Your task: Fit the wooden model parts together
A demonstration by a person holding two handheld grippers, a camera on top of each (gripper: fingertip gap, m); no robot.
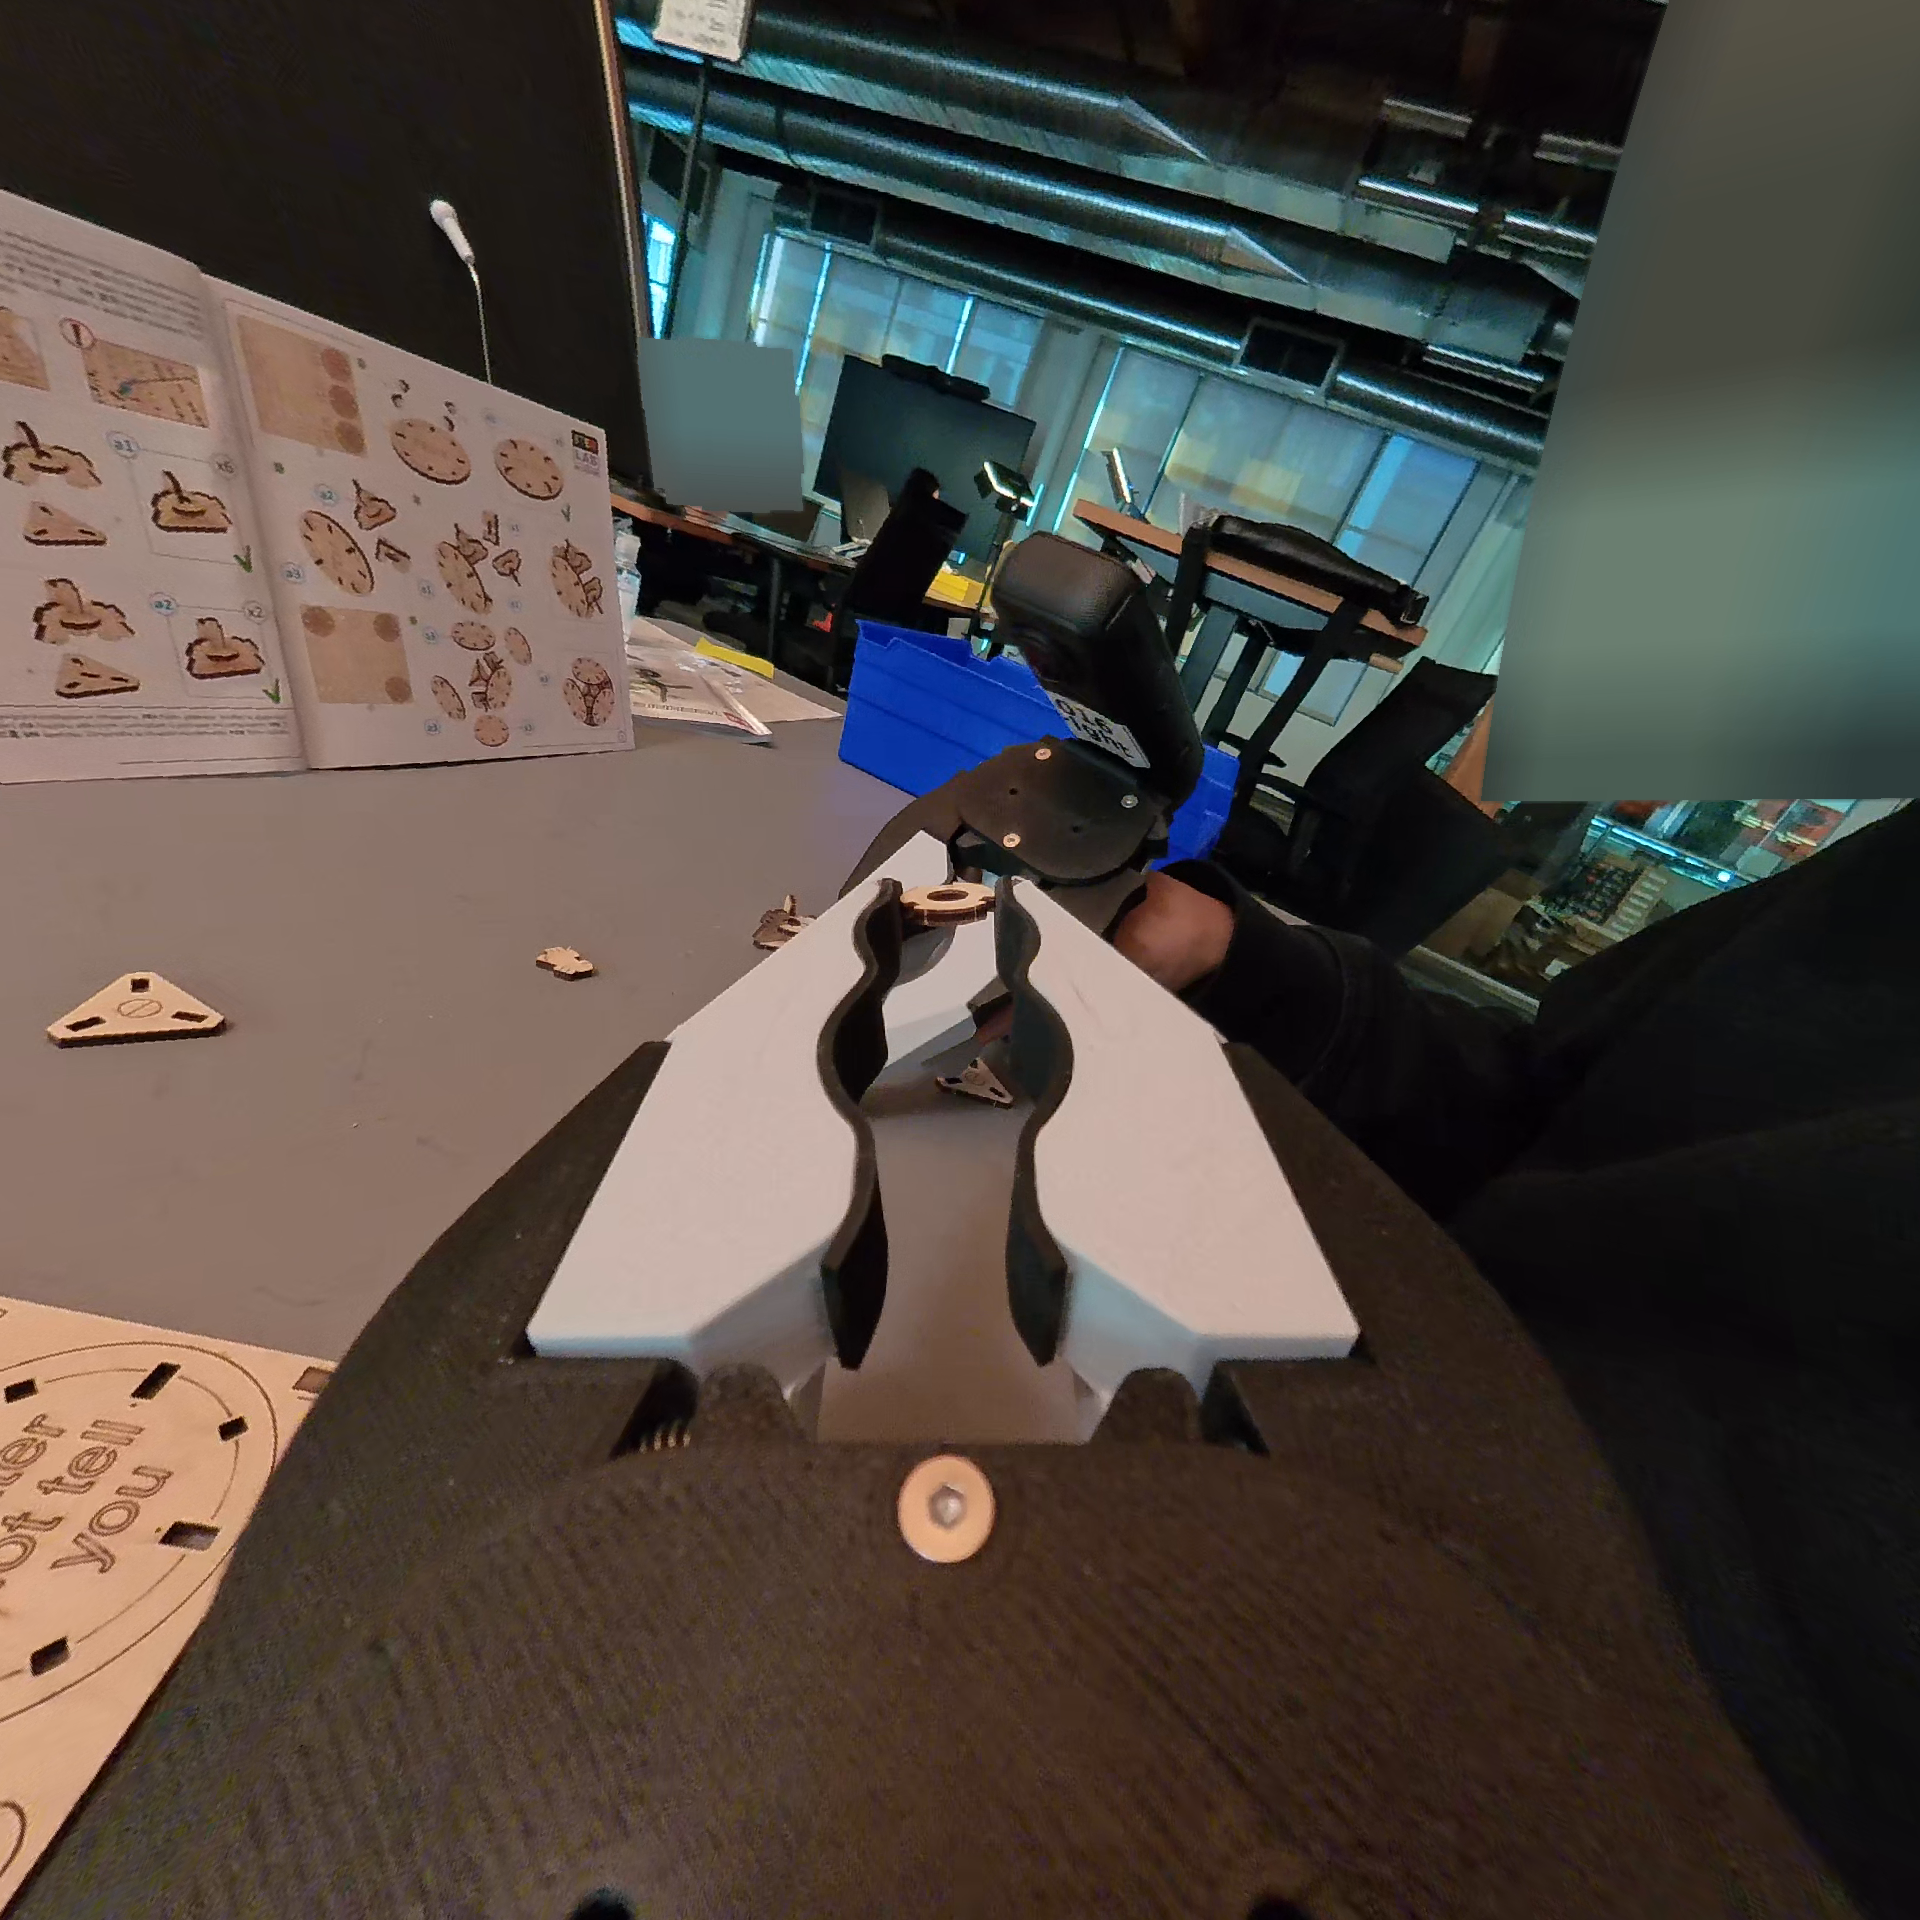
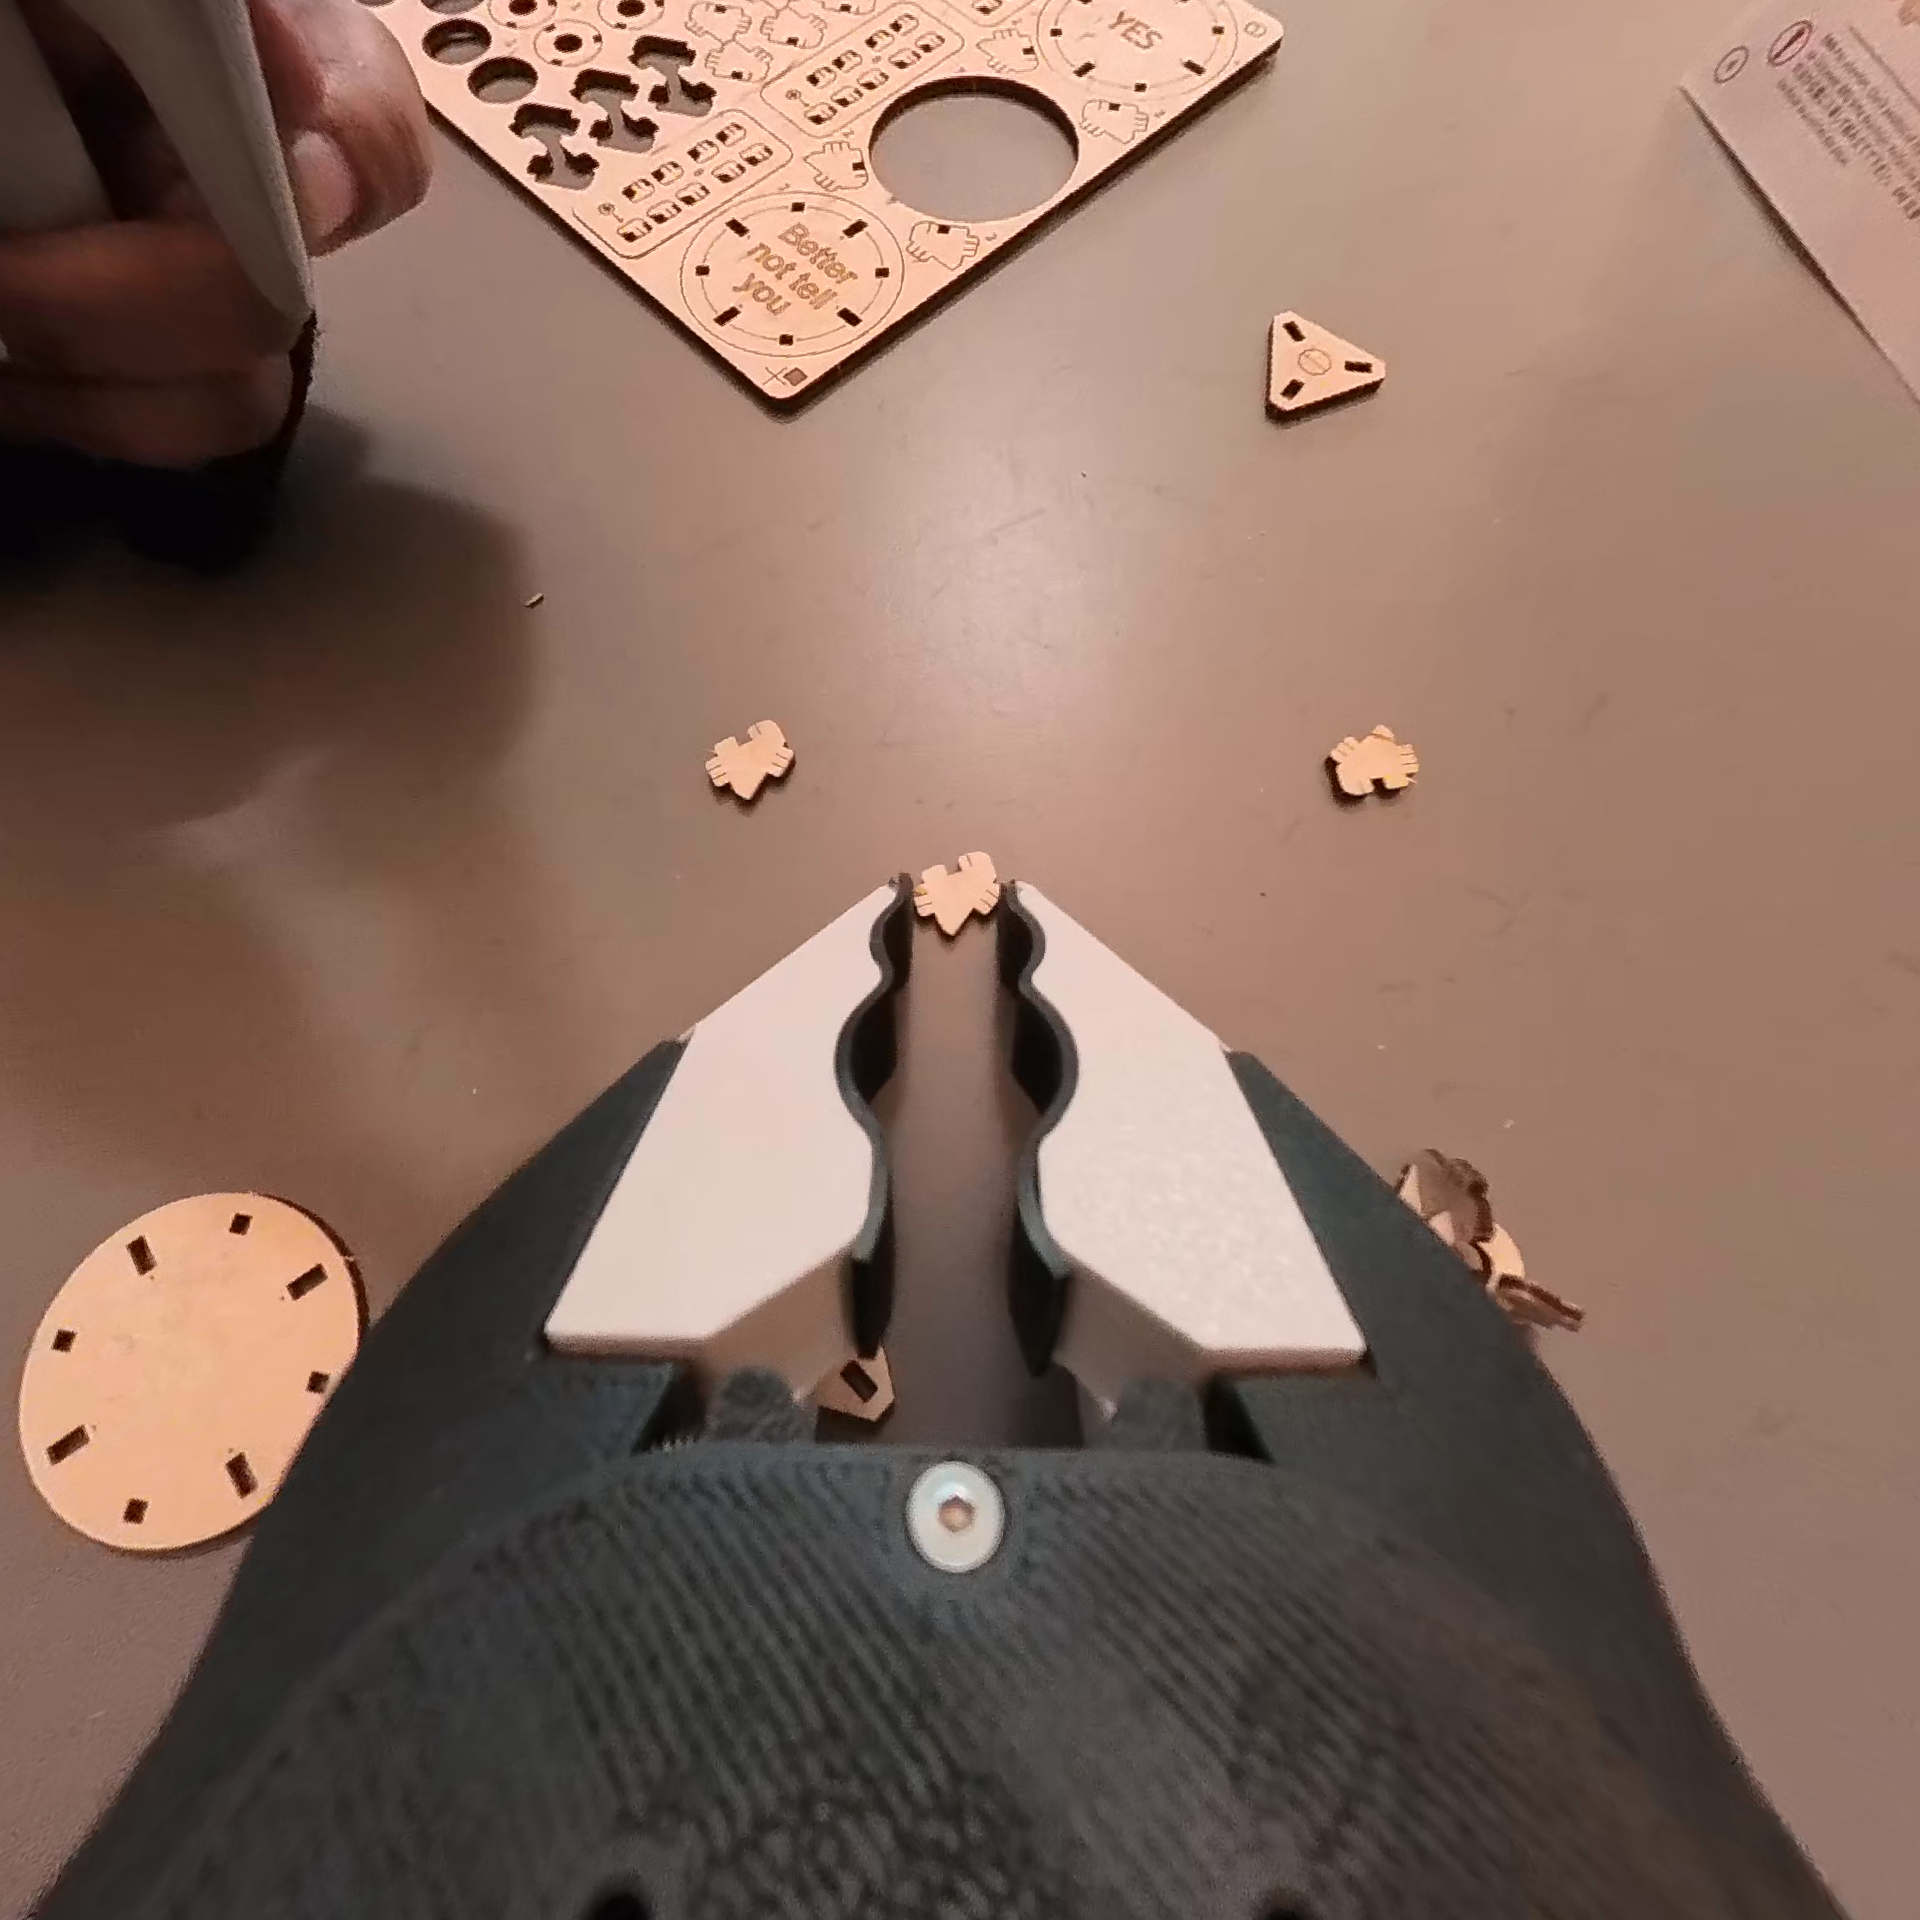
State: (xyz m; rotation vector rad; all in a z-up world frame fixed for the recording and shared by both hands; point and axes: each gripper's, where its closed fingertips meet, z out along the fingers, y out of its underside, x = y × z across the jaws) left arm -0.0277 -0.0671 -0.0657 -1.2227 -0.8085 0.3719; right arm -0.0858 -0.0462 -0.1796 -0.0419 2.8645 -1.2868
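Grey table (image 2: 1039, 540) is carrying scattered wooden cutouts below a punched plywood sheet (image 2: 831, 156). Left gripper (image 1: 945, 902) is pinching a small wooden ring (image 1: 943, 900) between narrow fingertips. Right gripper (image 2: 956, 896) is clamping a small notched wooden piece (image 2: 956, 894) lying near that sheet.

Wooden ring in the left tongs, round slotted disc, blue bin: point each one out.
Wooden ring (image 1: 943, 902), left wrist view: its flat top face beside the centre hole.
Round slotted disc (image 2: 192, 1387), right wrist view: middle of its flat face.
Blue bin (image 1: 935, 696), left wrist view: its near side wall.
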